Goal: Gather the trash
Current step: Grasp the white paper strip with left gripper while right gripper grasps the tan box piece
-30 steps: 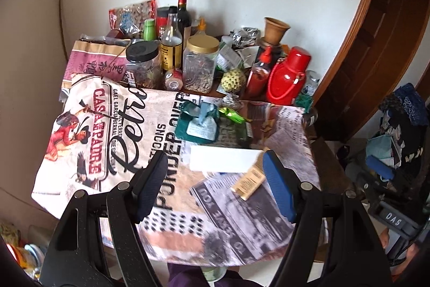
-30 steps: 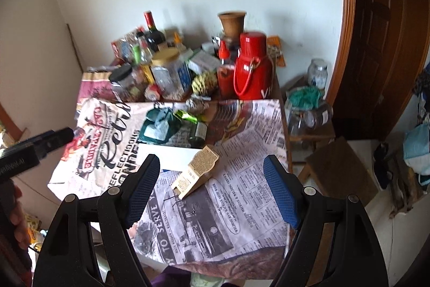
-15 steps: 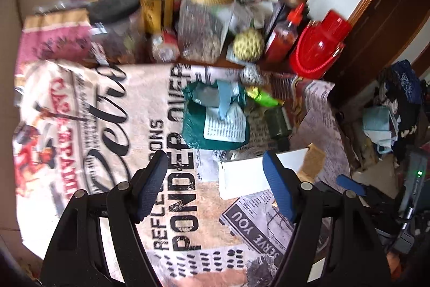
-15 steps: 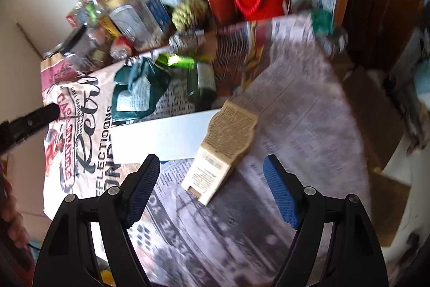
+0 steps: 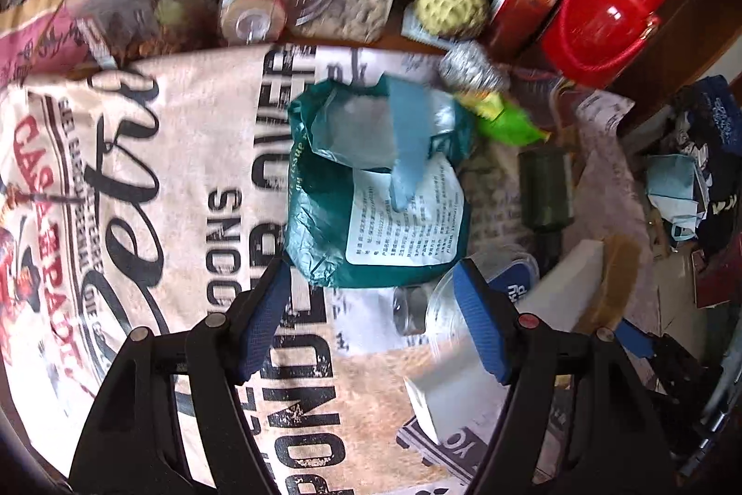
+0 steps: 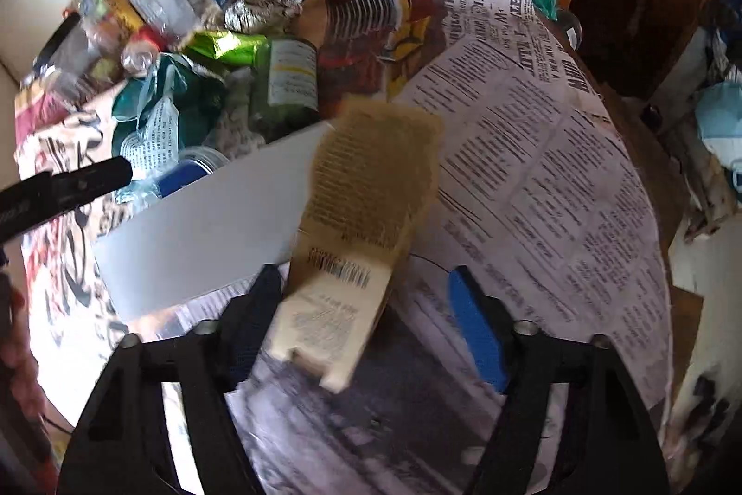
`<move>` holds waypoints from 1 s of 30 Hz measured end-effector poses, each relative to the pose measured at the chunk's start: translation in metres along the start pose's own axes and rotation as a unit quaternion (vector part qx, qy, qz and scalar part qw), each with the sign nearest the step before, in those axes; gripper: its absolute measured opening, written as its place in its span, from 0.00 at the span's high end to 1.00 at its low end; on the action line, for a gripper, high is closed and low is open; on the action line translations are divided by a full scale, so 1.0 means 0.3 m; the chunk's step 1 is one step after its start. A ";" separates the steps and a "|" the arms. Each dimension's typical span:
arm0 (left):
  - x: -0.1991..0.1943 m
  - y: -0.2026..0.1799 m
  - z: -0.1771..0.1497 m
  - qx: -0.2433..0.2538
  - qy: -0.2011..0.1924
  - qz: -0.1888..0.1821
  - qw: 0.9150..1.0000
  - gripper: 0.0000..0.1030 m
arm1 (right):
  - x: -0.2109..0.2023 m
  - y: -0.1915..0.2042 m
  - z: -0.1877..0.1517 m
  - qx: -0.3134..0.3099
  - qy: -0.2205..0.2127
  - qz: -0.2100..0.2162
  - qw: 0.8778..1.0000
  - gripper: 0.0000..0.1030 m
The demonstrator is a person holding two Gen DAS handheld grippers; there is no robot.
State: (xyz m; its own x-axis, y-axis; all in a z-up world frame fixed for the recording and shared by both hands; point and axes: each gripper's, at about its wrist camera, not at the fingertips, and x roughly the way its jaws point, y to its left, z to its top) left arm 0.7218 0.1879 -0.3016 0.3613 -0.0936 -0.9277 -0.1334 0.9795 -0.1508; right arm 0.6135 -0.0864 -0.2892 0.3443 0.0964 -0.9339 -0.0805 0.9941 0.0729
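the right gripper is closing its still-parted jaws around the tan carton lying at centre frame on the newspaper-covered table, needing a square squeeze, while the left gripper, unclenched and empty, is hovering just below the green packet.

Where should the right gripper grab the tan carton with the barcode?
Across the near, barcode end of the tan carton, coming from above. It lies flat on the newspaper-print cloth with its far end overlapping the white box, so only the near end has both long edges free. The right gripper already straddles that end; its jaws have just been closing, not yet pressing.
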 end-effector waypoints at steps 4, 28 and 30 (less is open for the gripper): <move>-0.019 -0.020 -0.062 0.011 0.007 0.011 1.000 0.30 | -0.030 -0.049 -0.032 -0.022 0.003 -0.010 1.000 0.56; 0.024 -0.411 -0.277 0.143 0.060 -0.049 0.987 0.30 | -0.159 -0.244 -0.140 -0.032 -0.011 -0.011 0.999 0.63; 0.030 -0.429 -0.295 0.158 0.066 -0.042 0.984 0.30 | -0.161 -0.252 -0.146 -0.026 -0.009 -0.007 1.000 0.64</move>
State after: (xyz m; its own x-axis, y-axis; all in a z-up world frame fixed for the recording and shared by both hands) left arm 0.6604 0.0453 -0.3207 0.2333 -0.1792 -0.9557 0.1936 0.9718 -0.1349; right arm 0.5619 -0.1686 -0.2650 0.3618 0.0844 -0.9284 -0.1242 0.9914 0.0417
